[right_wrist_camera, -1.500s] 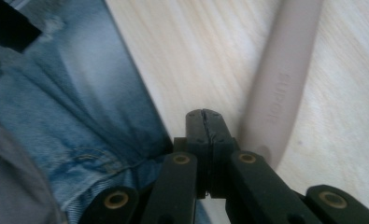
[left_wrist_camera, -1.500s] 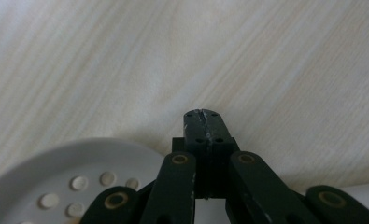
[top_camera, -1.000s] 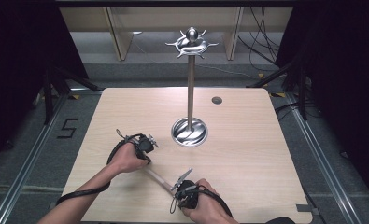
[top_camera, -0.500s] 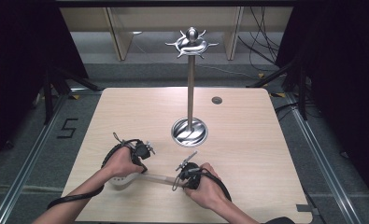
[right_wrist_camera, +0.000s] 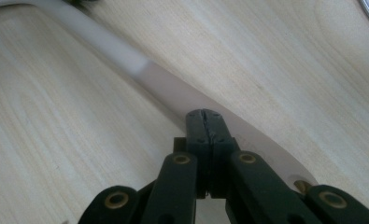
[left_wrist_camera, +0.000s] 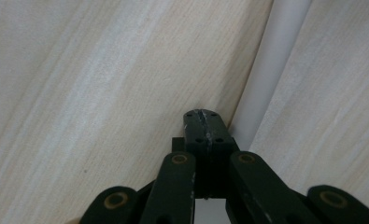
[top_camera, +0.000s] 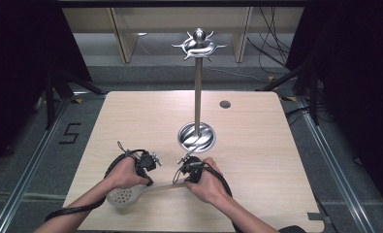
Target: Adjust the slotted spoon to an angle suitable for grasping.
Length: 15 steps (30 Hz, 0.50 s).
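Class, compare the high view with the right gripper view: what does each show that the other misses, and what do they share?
High view alone: the skimmer's perforated head, the stand's tall pole and hooked top, both hands, the left gripper, the floor.

Right gripper view alone: the right gripper's jaws closed tight together, lying over the skimmer's white handle, plus a hole at the handle's end.

Shared: the wooden table, the skimmer handle, the stand's steel base, seen as an edge in the gripper view's corner.

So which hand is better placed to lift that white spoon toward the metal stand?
Right, probably: the right gripper sits over the slotted spoon handle's end, nearer the stand; the left gripper lies beside the handle. Both are shut.
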Each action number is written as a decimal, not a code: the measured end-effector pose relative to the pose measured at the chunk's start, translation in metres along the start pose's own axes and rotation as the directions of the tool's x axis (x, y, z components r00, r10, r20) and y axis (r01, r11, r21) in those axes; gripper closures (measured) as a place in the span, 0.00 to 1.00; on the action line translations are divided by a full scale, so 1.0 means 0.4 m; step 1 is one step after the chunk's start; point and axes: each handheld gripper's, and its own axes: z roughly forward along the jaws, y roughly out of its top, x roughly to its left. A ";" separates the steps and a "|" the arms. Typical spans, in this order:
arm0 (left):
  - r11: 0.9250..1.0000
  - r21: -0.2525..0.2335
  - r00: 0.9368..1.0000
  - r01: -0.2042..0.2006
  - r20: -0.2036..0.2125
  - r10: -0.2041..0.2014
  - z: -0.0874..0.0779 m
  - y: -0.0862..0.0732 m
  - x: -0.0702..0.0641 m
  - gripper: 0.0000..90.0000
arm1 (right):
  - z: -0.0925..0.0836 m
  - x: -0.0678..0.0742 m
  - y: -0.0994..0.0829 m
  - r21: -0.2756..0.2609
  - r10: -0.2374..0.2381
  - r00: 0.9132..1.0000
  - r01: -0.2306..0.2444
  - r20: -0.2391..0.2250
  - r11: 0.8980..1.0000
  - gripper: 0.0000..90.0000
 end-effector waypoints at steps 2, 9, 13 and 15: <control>1.000 0.000 1.000 0.008 0.007 -0.008 -0.001 -0.001 0.003 0.99 | 0.000 0.003 -0.004 0.000 -0.013 1.000 0.013 0.000 1.000 1.00; 1.000 0.000 1.000 0.006 0.009 -0.006 -0.001 0.000 0.004 0.99 | 0.010 0.017 -0.012 0.022 -0.016 1.000 0.017 -0.017 1.000 1.00; 1.000 -0.005 1.000 0.001 0.013 -0.001 0.000 -0.002 0.000 0.99 | 0.027 0.024 -0.015 0.056 -0.006 0.999 0.008 -0.034 0.998 1.00; 1.000 0.002 1.000 -0.009 0.016 0.009 -0.001 -0.002 -0.003 0.99 | 0.029 0.019 -0.012 0.046 -0.013 1.000 0.014 -0.027 0.999 1.00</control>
